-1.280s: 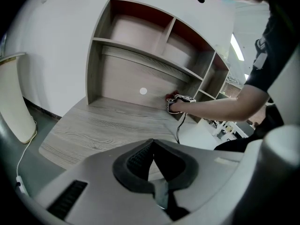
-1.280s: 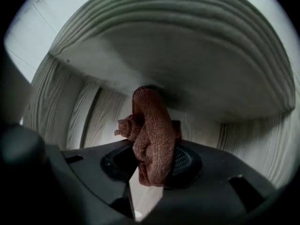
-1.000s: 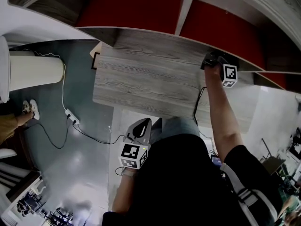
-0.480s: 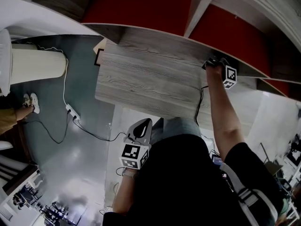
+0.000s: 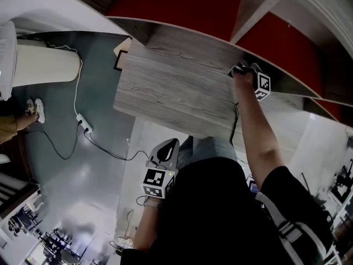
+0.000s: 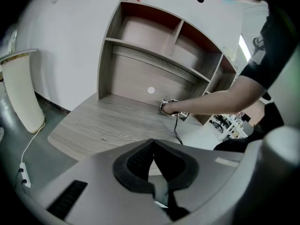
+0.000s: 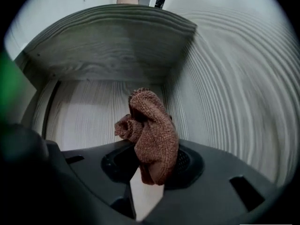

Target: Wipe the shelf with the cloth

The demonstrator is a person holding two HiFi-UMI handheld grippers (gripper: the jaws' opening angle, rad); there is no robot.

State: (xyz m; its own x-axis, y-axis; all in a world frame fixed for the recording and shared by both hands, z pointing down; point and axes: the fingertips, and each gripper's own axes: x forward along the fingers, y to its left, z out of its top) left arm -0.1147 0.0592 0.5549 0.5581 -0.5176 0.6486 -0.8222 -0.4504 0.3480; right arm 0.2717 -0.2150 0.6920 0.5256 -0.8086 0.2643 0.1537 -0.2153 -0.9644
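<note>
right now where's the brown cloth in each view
head view: not seen, hidden at the right gripper under the shelf unit.
left gripper view: too small to tell, at that gripper mid-frame.
right gripper view: centre, cloth clamped between the jaws.
shared landmark: the wood-grain shelf unit.

I logged the right gripper at the back right edge of the grey wood-grain desk, by the red-backed shelf. The left gripper hung low, jaws up, before the person's dark torso. A white cable and power strip lay on the floor.
</note>
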